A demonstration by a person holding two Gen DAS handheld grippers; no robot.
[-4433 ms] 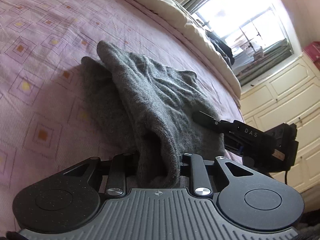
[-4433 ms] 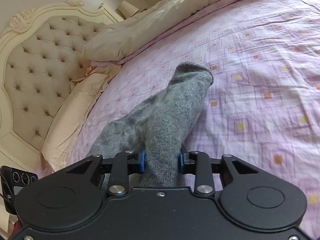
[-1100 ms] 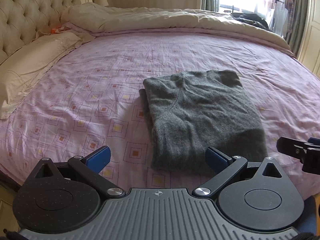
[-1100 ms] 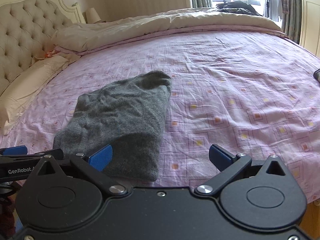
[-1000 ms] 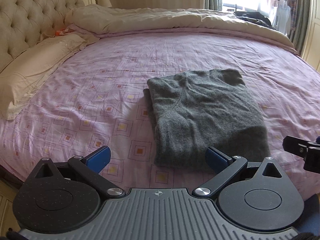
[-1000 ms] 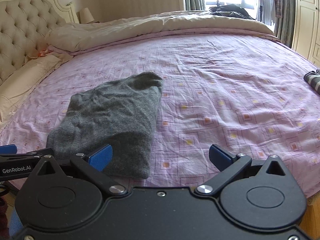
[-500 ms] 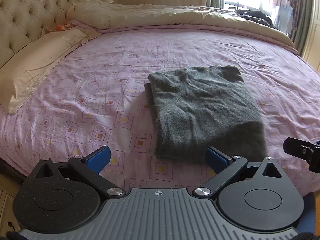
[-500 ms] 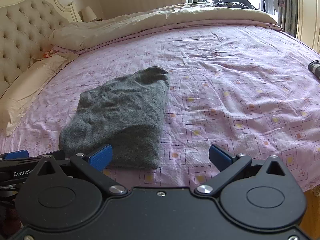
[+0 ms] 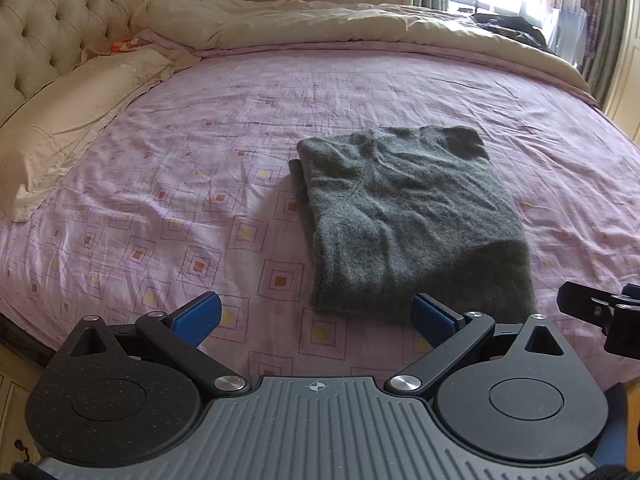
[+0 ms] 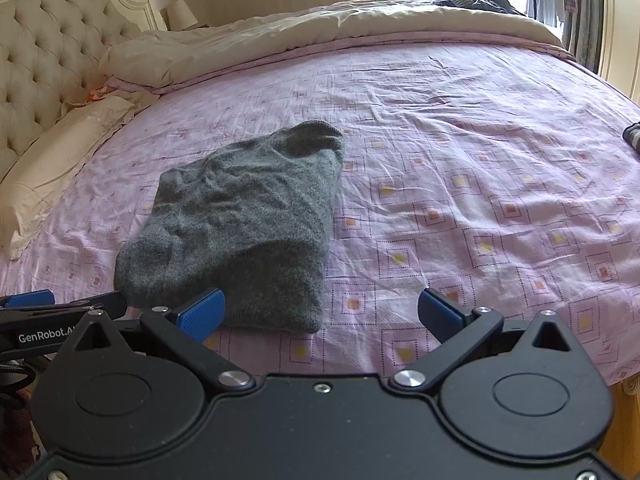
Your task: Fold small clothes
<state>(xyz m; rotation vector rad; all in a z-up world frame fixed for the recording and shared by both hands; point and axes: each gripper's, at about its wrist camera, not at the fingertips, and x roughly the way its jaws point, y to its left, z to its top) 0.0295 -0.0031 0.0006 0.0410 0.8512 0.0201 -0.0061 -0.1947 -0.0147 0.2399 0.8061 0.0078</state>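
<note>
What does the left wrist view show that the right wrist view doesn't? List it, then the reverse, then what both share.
Left wrist only: the open left gripper up close, and the sweater's stacked layers along its left edge.

Right wrist only: the open right gripper up close, a dark striped item at the bed's right edge, and the "GenRobot" label on the left gripper, seen at lower left.

Both: the folded grey sweater lying free on the pink sheet, the pillow, the tufted headboard, the beige duvet.
</note>
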